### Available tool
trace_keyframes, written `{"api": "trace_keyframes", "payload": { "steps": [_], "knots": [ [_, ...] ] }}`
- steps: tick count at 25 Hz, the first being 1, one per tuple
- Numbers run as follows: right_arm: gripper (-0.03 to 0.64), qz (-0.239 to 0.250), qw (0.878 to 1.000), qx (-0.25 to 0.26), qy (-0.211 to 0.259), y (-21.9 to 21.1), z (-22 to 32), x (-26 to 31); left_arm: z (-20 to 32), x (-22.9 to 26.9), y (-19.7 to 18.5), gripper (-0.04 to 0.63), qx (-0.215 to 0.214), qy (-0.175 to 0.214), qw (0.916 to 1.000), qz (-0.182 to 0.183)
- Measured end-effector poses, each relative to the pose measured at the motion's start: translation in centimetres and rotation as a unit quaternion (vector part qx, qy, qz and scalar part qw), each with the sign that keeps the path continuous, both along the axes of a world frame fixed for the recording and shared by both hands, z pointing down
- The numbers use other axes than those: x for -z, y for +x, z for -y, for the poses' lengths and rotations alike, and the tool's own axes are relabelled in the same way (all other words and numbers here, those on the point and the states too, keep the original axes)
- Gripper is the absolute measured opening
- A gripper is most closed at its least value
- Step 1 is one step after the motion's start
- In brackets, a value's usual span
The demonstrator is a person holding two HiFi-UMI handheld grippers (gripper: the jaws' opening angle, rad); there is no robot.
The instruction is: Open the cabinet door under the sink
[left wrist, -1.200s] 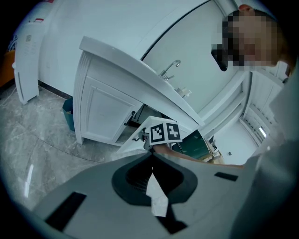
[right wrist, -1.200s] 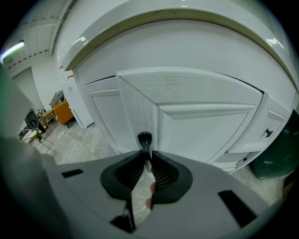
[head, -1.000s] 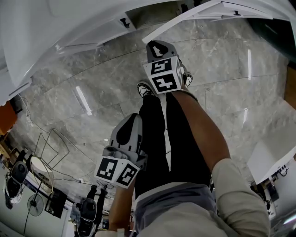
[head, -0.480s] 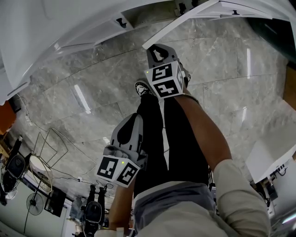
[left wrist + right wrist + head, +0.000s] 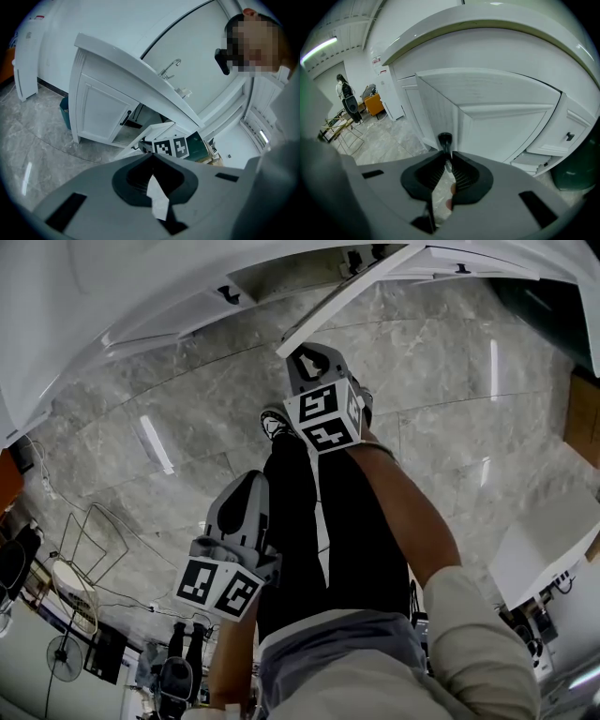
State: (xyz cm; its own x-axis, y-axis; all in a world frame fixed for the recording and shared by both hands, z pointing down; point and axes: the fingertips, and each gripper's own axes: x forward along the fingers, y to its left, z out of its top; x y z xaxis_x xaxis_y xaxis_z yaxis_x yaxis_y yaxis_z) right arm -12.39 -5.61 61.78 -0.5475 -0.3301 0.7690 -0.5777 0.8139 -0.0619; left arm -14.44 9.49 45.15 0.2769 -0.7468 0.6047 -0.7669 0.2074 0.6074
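Right gripper (image 5: 446, 157): jaws clenched on the black handle (image 5: 444, 139) of the door (image 5: 497, 117). In the head view we note the door (image 5: 349, 289) standing ajar from the cabinet (image 5: 96, 110) under the sink (image 5: 174, 89), its edge just above the right gripper (image 5: 303, 352). Left gripper (image 5: 151, 158): jaws together, nothing between them. We see it held low over the floor (image 5: 178, 399), well apart from the door.
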Motion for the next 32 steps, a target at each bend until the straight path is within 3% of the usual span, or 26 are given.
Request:
{"api": "trace_keyframes", "payload": {
  "steps": [18, 32],
  "knots": [
    [0.055, 0.000, 0.999, 0.034, 0.006, 2.9, -1.4, 0.1, 1.4, -0.2, 2.8, 0.000, -0.005, -0.007, 0.9999, -0.006],
    [0.055, -0.005, 0.999, 0.041, -0.005, 6.9, -2.5, 0.0, 1.5, -0.4, 3.3, 0.000, -0.036, -0.023, 0.9990, 0.014]
  ]
}}
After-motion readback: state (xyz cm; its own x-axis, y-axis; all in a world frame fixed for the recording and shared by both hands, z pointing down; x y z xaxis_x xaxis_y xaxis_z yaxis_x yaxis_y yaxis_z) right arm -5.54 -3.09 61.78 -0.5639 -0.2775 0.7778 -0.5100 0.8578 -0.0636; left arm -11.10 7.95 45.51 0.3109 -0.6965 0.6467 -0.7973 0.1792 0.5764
